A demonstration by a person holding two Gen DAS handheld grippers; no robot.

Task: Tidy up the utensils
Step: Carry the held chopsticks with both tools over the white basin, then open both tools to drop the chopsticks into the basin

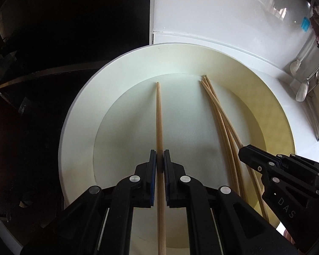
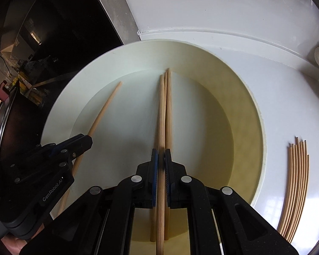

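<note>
The white countertop (image 2: 265, 110) carries a large round cream plate (image 2: 59, 106), which sits near the counter's left edge, next to the dark surface beyond it. In the left wrist view the plate rim (image 1: 78, 110) fills the centre of the frame.

The left gripper (image 1: 160, 161) is positioned over the plate's left half, jaws clenched on a single wooden chopstick (image 1: 159, 114); the stick runs forward from the jaws with its tip toward the plate's far rim. In the right wrist view the left gripper (image 2: 83, 142) appears at the left, with the same chopstick (image 2: 105, 110) projecting ahead of it.

The right gripper (image 2: 161, 161) is positioned over the plate's centre, jaws clenched on one stick of a three-chopstick group (image 2: 164, 110). The other two sticks lie in the plate, just beside the grasped one. In the left wrist view this group (image 1: 221, 114) lies in the plate's right half, beside the right gripper (image 1: 247, 152).

A bundle of loose chopsticks (image 2: 295, 187) lies on the countertop to the right of the plate, apart from its rim.

Two white spoons (image 1: 302, 89) lie at the countertop's far right edge.
</note>
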